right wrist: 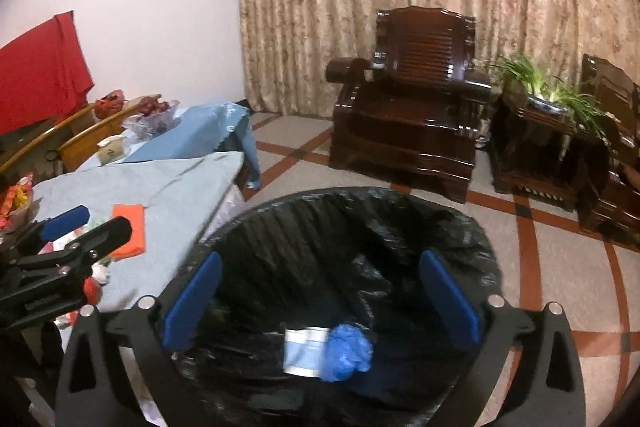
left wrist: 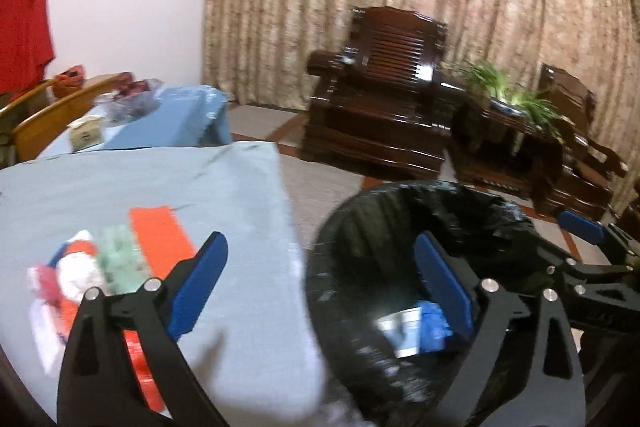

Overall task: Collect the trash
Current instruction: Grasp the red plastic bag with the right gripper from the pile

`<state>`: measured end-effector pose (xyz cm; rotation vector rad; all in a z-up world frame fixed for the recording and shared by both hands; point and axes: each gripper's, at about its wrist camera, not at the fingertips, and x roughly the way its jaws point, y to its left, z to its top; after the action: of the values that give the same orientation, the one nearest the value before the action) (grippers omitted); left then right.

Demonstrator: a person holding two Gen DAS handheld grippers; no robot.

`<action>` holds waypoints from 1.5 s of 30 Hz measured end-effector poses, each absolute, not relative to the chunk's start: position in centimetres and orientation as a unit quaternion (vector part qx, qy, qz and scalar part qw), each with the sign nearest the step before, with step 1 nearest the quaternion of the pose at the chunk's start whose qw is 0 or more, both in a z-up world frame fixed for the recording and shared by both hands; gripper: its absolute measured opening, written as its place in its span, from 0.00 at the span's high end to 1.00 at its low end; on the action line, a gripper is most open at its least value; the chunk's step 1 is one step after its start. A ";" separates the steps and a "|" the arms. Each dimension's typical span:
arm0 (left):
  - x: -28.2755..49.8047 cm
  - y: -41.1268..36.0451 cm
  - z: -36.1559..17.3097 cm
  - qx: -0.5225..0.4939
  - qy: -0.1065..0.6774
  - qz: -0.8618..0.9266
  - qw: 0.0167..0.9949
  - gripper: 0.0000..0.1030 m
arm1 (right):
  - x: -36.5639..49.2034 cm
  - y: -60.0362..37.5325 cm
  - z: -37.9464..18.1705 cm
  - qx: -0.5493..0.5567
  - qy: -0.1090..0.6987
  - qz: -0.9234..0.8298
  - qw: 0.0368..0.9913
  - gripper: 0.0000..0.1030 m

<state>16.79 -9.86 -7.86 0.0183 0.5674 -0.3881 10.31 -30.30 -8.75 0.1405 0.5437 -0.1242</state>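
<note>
Trash is split between two places. Two pieces lie at the bottom of the black-lined bin (right wrist: 360, 227), in the lower middle of the right wrist frame: a white and pale blue wrapper (right wrist: 302, 351) and, touching it, a crumpled blue wad (right wrist: 348, 353). More waits on the table (left wrist: 224, 187) at the lower left of the left wrist frame — a blurred pile of packets (left wrist: 76, 279), too smeared to count, with one orange sheet (left wrist: 160, 239) beside it.

The right gripper (right wrist: 320, 301) hangs over the bin's mouth, its jaws spread wide with nothing between them; the spot suits dropping a piece so that it falls inside the liner, not on the floor. The left gripper (left wrist: 320, 287) straddles the table's edge and the bin's rim, jaws also wide and empty — likely placed to reach back toward the pile.

Two grippers, one bin, two dark wooden armchairs in the background.
</note>
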 end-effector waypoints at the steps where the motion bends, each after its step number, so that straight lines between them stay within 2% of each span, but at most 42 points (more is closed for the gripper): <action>1: 16.8 -8.9 -7.7 0.008 0.278 -0.178 0.944 0.09 | 10.5 -29.7 -8.7 0.069 0.268 -0.055 0.959 0.06; 15: 14.3 4.5 -7.3 0.017 0.270 -0.028 0.962 0.09 | 12.9 -19.0 -8.7 0.052 0.271 0.051 0.960 0.06; 34: 12.7 14.2 -10.4 -0.015 0.290 0.057 0.955 0.09 | 16.1 -6.8 -12.8 0.018 0.311 0.155 0.938 0.07; 41: 12.6 15.8 -11.1 -0.018 0.295 0.073 0.953 0.09 | 17.3 -3.8 -15.4 -0.003 0.341 0.173 0.924 0.18; 45: 12.6 16.3 -11.6 -0.024 0.300 0.077 0.951 0.09 | 17.7 -2.8 -16.4 -0.008 0.358 0.185 0.915 0.30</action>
<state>12.61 16.34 -11.58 -0.0483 0.6092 0.1572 17.68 -2.83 -16.43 -0.0156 0.7375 0.3819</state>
